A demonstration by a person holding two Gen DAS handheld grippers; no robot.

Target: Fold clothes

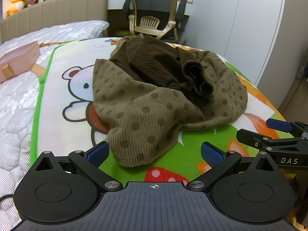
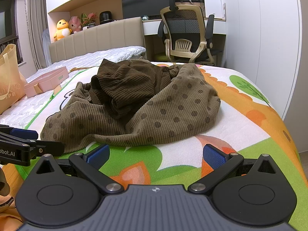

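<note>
With the brown dotted garment (image 1: pixel 154 96) lying crumpled on the cartoon mat (image 1: pixel 63 100), it is being approached by the empty left gripper (image 1: pixel 154 152) and right gripper (image 2: pixel 156 154), jaws spread; its near hem likely needs pinching and spreading flat.

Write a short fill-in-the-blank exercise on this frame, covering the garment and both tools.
1. The brown garment lies in a crumpled heap on the cartoon play ____.
2. The garment's lighter fabric is printed with dark ____.
3. Both the left tool and the right tool have their jaws ____.
4. Beside the mat, on the white mattress, sits a ____ box.

Missing words: mat; dots; open; pink
</note>
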